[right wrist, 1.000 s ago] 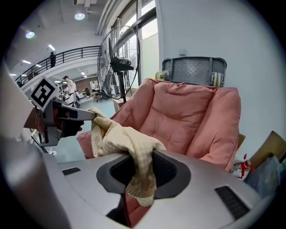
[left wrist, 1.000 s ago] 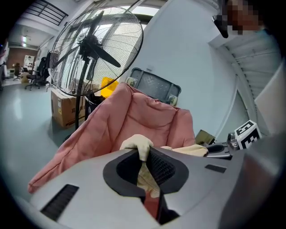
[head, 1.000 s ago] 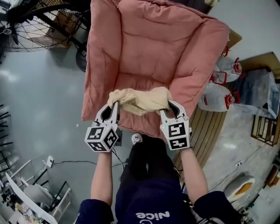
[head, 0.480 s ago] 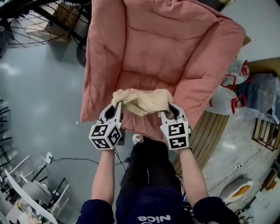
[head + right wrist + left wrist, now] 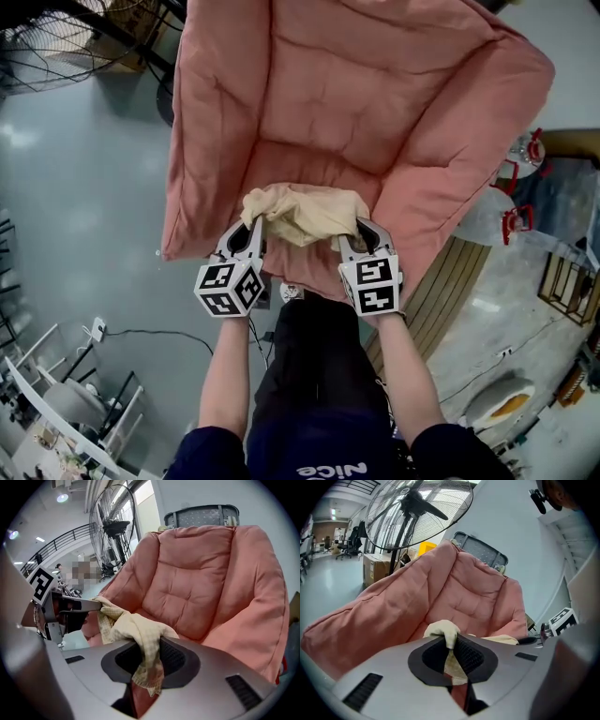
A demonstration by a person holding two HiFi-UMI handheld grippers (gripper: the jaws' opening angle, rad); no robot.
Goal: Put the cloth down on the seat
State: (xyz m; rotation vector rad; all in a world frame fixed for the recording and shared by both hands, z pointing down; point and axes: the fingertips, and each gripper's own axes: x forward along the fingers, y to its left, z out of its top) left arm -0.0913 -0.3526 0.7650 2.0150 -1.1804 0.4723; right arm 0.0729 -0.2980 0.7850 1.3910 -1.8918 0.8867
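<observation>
Your left gripper (image 5: 251,228) pinched 1 end of the crumpled pale-yellow checked cloth (image 5: 305,212) between jaws pressed almost together. The fabric sagged in a bunch over the front of the seat (image 5: 314,164) of the big pink quilted armchair (image 5: 394,84), though no view showed whether it touched the cushion. Your right gripper (image 5: 362,232), level with the left, clamped the cloth's other end with its jaws slightly wider around a thicker fold, and a tail of fabric dangled below them.
</observation>
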